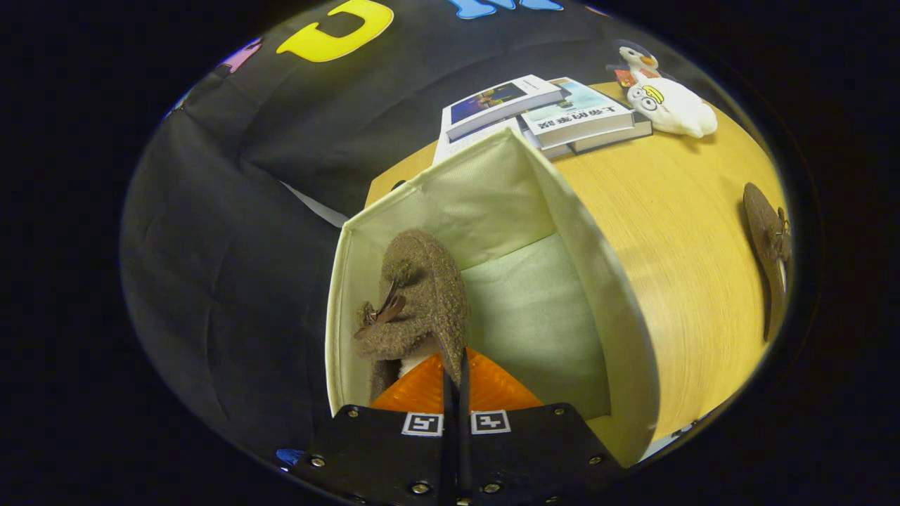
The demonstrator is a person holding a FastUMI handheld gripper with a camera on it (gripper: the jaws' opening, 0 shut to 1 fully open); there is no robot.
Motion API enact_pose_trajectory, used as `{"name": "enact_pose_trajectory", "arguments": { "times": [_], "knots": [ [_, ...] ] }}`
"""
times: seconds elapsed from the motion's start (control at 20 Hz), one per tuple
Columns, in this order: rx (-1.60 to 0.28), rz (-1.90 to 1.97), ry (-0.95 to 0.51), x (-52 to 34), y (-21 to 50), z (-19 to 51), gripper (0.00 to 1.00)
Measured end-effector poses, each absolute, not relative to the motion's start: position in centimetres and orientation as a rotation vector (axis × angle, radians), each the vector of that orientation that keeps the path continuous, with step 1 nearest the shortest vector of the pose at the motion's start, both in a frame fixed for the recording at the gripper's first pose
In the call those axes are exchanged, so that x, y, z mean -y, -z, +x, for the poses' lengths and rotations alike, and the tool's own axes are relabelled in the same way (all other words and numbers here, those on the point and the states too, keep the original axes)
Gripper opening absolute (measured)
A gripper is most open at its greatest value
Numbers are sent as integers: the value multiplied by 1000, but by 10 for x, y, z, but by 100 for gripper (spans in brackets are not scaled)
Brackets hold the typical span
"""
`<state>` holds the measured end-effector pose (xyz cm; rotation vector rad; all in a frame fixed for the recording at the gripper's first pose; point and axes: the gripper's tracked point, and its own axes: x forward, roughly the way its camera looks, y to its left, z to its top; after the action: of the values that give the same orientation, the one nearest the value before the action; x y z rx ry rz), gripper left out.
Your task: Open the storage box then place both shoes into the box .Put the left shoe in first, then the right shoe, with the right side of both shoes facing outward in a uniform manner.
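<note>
**Shoe held over the open box, its mate waiting on the table**

Shoe (422, 295), brown and fuzzy with a small bow on its upper, hangs inside the cream fabric storage box (598, 281), toe pointing away from the camera and close to the box's left wall. The gripper (455, 376) has its fingers drawn almost together, pinching what looks like the rim of the shoe's heel opening; the exact contact is hidden behind the fingers. It reads as a light, soft thing with a plush upper that will squash under the pads and sag from a single pinch point, so a hold on the firmer heel collar or sole edge seems safer than the fluffy top, and the bow looks too flimsy to pull on. The nap should give decent friction.

The box stands open, its walls cloth and likely to buckle if pushed; its pale floor lies beside the shoe.

The second shoe (770, 253) lies on the wooden table (675, 225), well apart from the box on its right. Beyond the box sit stacked books (548, 112) and a white plush toy (668, 102).
</note>
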<state>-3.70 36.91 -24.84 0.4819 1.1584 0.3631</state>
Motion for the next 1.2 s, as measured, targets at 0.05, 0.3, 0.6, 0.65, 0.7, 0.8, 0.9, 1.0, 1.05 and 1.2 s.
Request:
{"name": "enact_pose_trajectory", "arguments": {
  "times": [0.05, 0.3, 0.6, 0.65, 0.7, 0.8, 0.9, 1.0, 1.05, 1.2],
  "knots": [
    [-1159, 463, -362, -371, 252, -37, 0],
    [-1118, 458, -488, -387, 239, -44, 23],
    [-1049, 407, -572, -372, 200, -49, 97],
    [-1030, 410, -591, -368, 188, -50, 97],
    [-1010, 410, -608, -362, 179, -49, 97],
    [-969, 403, -640, -347, 160, -48, 97],
    [-932, 379, -648, -325, 150, -44, 97],
    [-897, 346, -629, -300, 146, -36, 97],
    [-885, 335, -617, -285, 146, -32, 97],
    [-858, 334, -568, -244, 148, -23, 97]
  ]
}}
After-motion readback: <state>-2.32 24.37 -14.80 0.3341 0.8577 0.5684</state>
